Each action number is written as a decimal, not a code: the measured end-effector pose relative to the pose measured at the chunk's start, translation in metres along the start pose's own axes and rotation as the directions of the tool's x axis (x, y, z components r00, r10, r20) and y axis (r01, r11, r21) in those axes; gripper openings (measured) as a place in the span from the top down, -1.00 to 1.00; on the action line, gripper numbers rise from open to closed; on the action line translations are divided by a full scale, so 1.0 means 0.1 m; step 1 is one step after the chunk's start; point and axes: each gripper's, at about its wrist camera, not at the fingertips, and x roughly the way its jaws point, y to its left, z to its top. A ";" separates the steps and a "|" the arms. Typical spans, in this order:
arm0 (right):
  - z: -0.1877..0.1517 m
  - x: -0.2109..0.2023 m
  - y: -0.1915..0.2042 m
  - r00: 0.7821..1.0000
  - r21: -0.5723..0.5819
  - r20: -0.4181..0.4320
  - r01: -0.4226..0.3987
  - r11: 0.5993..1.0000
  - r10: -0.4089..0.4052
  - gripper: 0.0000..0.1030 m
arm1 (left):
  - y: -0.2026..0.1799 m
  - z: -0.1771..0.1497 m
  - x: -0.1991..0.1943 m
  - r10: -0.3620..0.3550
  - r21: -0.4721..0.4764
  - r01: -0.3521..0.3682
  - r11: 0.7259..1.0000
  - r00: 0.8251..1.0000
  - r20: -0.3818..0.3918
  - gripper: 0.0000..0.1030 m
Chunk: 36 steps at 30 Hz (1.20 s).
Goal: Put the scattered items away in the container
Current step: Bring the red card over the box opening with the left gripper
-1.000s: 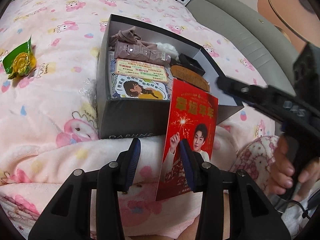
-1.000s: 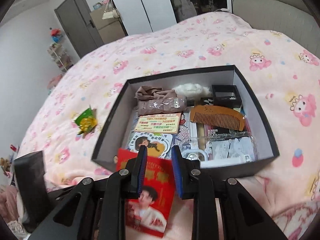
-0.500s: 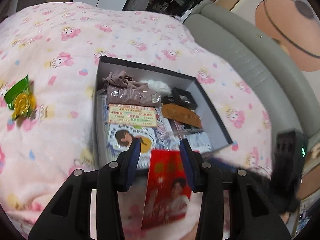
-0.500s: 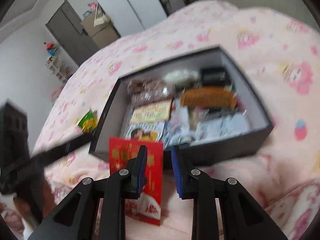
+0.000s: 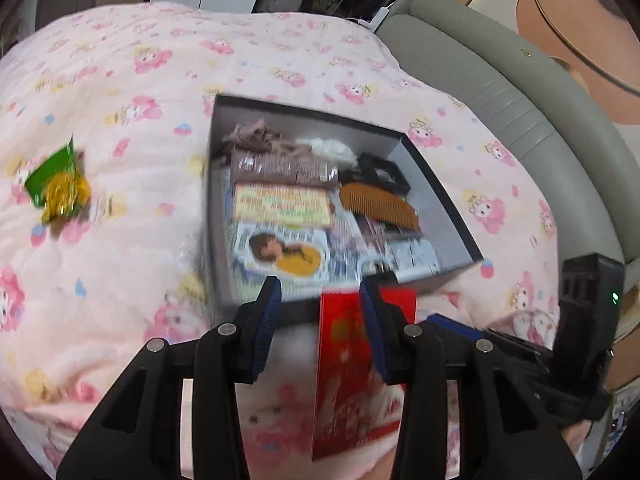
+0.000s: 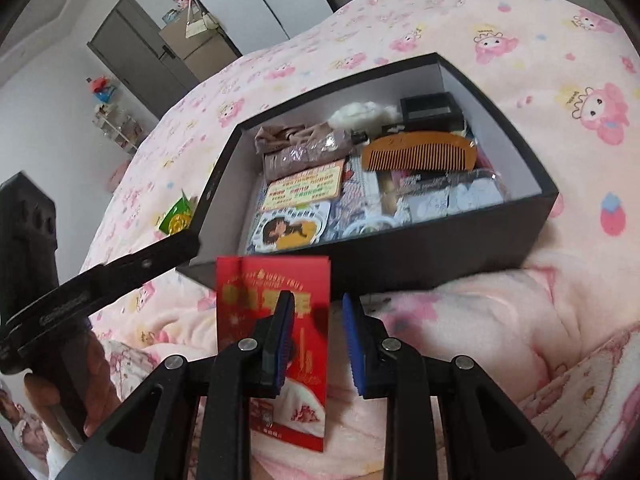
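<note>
Lying flat on a pink cartoon-print bed cover (image 6: 520,60), a red envelope (image 6: 276,284) is seen just in front of the near wall of a black box (image 6: 440,256). Its long axis runs from the viewer toward the box. The right gripper (image 6: 316,344) is nearer: one of its fingers (image 6: 280,340) is over the envelope, while the other is just off its right edge. These fingers are parted and nothing is grasped. The left gripper (image 5: 320,324) is also released and empty, with the envelope (image 5: 352,360) below its right finger. A green and gold packet (image 5: 58,184) lies well apart to the left. Compared with a second earlier, the left gripper has risen, so more of the box interior is shown, and the right gripper has shifted right across the envelope.
</note>
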 end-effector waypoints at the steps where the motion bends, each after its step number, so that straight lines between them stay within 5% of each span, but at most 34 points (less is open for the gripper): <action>1: -0.05 0.00 0.01 1.000 -0.005 -0.015 -0.003 1.000 0.003 0.56 | 0.03 -0.05 0.01 -0.012 -0.004 0.012 1.000 1.000 -0.014 0.22; 6: -0.20 0.17 0.04 0.997 0.000 -0.075 -0.011 1.000 0.011 0.56 | 0.17 -0.30 0.22 -0.054 -0.072 0.047 0.996 0.994 -0.097 0.22; 10: -0.18 0.14 0.11 0.994 -0.006 -0.063 -0.088 0.996 0.087 0.54 | 0.07 -0.33 0.23 -0.041 -0.046 0.038 0.998 0.996 -0.084 0.35; 15: -0.08 0.11 0.17 0.999 -0.036 -0.031 -0.035 0.999 0.034 0.54 | 0.03 -0.26 0.23 -0.017 -0.036 0.014 0.999 0.997 -0.076 0.49; 25: 0.04 -0.09 0.33 0.995 -0.120 0.095 -0.004 0.993 0.015 0.54 | -0.26 0.01 -0.12 -0.011 0.102 -0.002 0.995 0.992 0.128 0.49; 36: -0.23 0.18 0.22 0.999 -0.098 -0.036 -0.006 0.995 0.003 0.54 | 0.02 -0.30 0.14 -0.056 0.037 0.056 0.998 0.998 -0.005 0.49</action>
